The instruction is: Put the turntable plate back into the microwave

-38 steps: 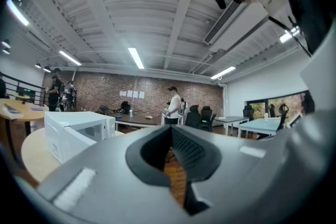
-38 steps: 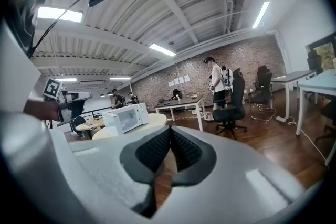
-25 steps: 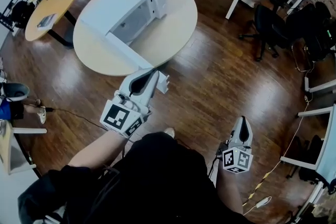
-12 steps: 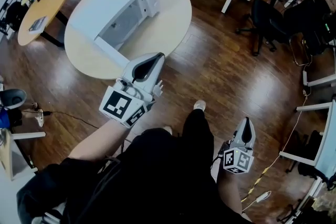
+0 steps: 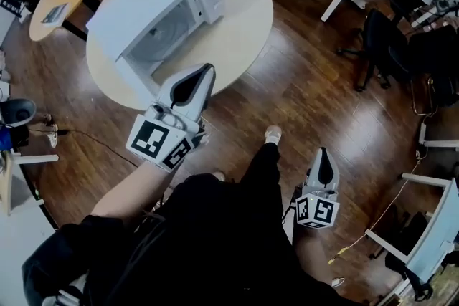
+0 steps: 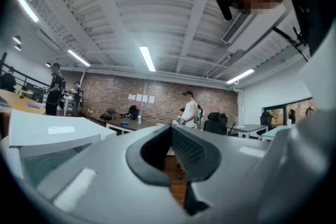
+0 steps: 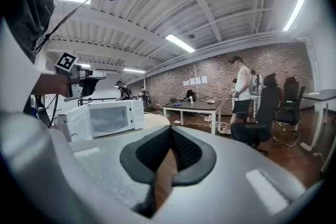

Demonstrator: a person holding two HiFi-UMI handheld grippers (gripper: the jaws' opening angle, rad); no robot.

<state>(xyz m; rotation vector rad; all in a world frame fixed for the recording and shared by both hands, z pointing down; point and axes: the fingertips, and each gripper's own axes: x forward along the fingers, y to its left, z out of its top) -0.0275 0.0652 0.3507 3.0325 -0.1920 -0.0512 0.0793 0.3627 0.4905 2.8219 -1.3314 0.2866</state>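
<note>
White box microwave [image 5: 168, 7] is standing door-open, 11 o'clock on round beige desk [image 5: 240, 32] | left claw [image 5: 206, 69], right claw [image 5: 320, 153] are sitting closed, empty | turntable plate is showing nowhere | advising locating it first, then opening claws.

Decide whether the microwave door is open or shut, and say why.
Open. In the right gripper view the door stands swung out to the side of the microwave, leaving its cavity exposed.
</note>
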